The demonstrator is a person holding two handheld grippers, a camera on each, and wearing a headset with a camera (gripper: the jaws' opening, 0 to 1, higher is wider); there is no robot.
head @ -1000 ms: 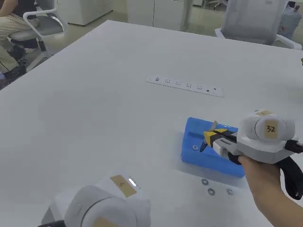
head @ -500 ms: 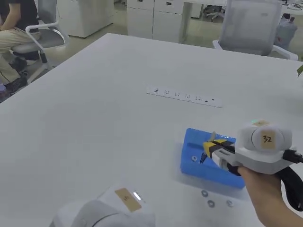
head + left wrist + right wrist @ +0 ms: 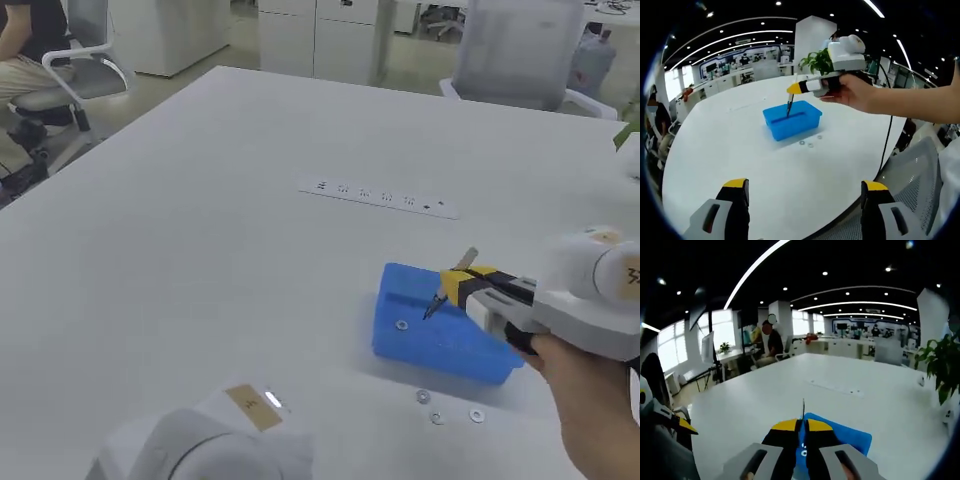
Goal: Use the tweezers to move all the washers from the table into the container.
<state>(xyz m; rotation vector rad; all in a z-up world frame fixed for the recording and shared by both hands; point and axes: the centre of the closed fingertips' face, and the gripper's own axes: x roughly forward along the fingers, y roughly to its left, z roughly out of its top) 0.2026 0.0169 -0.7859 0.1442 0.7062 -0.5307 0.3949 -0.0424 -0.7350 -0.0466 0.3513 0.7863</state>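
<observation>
Tweezers point(image 3: 437, 300) between jaws, right gripper point(image 3: 455, 285) over container point(image 3: 440, 345)

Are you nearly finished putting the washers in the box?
Not yet. One washer lies in the blue container. The right gripper holds the tweezers over it. Three washers are left on the table.

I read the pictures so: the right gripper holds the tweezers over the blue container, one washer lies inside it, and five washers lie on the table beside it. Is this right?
Not quite. The head view shows three washers on the table beside the blue container, not five. The rest holds: the right gripper holds the tweezers over it, with one washer inside.
</observation>
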